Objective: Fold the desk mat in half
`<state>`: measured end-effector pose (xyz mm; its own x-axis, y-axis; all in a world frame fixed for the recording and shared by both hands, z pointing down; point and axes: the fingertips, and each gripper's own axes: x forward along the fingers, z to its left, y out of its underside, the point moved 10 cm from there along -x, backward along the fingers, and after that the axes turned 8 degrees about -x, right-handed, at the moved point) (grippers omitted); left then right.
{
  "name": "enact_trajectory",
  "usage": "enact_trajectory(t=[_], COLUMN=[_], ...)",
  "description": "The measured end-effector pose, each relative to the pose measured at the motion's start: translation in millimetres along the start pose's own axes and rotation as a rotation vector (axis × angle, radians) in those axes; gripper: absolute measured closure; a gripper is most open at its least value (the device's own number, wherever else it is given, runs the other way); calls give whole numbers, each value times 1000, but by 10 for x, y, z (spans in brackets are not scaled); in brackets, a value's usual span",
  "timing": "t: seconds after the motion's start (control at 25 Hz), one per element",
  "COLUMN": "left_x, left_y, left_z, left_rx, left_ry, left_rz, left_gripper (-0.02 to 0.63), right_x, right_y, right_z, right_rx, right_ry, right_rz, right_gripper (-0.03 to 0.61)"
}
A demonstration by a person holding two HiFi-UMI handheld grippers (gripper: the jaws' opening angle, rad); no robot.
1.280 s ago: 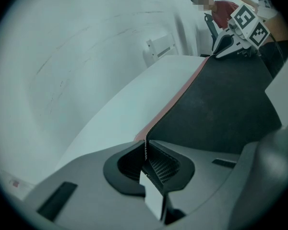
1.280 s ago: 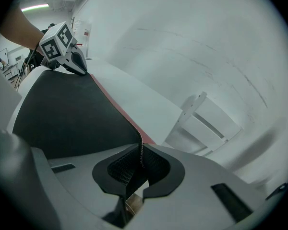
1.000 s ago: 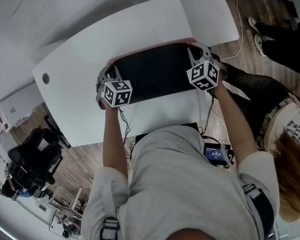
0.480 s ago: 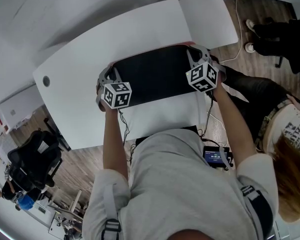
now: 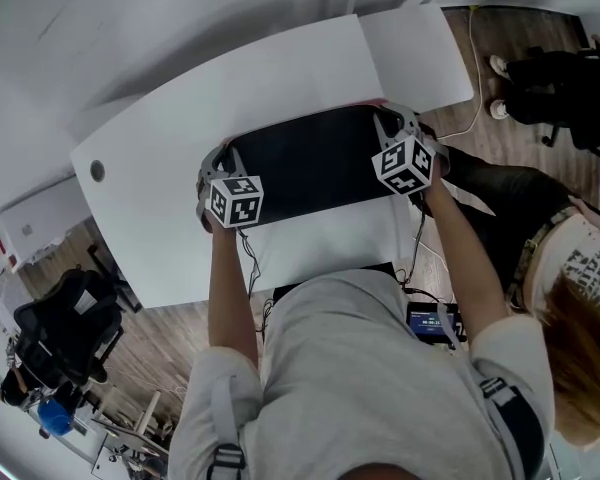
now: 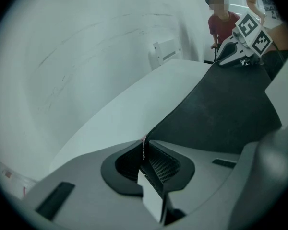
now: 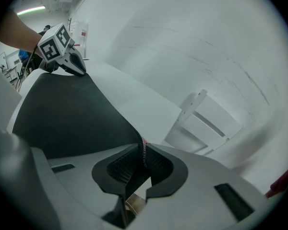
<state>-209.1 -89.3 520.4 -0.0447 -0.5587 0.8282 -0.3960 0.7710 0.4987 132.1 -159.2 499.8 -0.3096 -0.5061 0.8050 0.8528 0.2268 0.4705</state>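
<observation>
The white tabletop (image 5: 170,128) carries the black desk mat (image 5: 310,158), which lies across its middle with a thin pink edge showing along the far side. The left gripper (image 6: 144,150) is clamped narrowly on the mat's far left corner. The right gripper (image 7: 144,152) pinches the far right corner in the same way.
</observation>
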Motion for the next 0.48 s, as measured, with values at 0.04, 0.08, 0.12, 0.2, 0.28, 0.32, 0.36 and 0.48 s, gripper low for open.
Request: enact_trajectory(t=[0.04,0.08,0.12,0.2,0.28,0.32,0.36,0.48], left_x=[1,1,3,8,7,5,5,1], left_y=[-7,-13,-17,-20,-9,0,6,16], left_z=[2,6,12,27,43,51,60,90], left_rx=[-6,-12,-18,-31,-47,-56,-67,-106], left_ry=[2,2,2,-3,-8,-10,-10,-6], left_rz=[-2,-2,-3,-8,-15,-18,-21,-31], left_gripper=[586,584,578,566,558,551,543,526], right_x=[-1,-2,-3,-3,-3,-4,-5,-11], right_y=[7,12,14,15,19,26,34,45], right_z=[-8,-15,-21,-37,-52,-59,-67,-85], right_rx=[1,4,8,23,46,60,74,93], right_ry=[5,9,13,19,25,26,26,30], right_rz=[-3,-5,-4,-2,-1,-2,-4,-4], right_gripper=[518,517,511,496,478,466,459,448])
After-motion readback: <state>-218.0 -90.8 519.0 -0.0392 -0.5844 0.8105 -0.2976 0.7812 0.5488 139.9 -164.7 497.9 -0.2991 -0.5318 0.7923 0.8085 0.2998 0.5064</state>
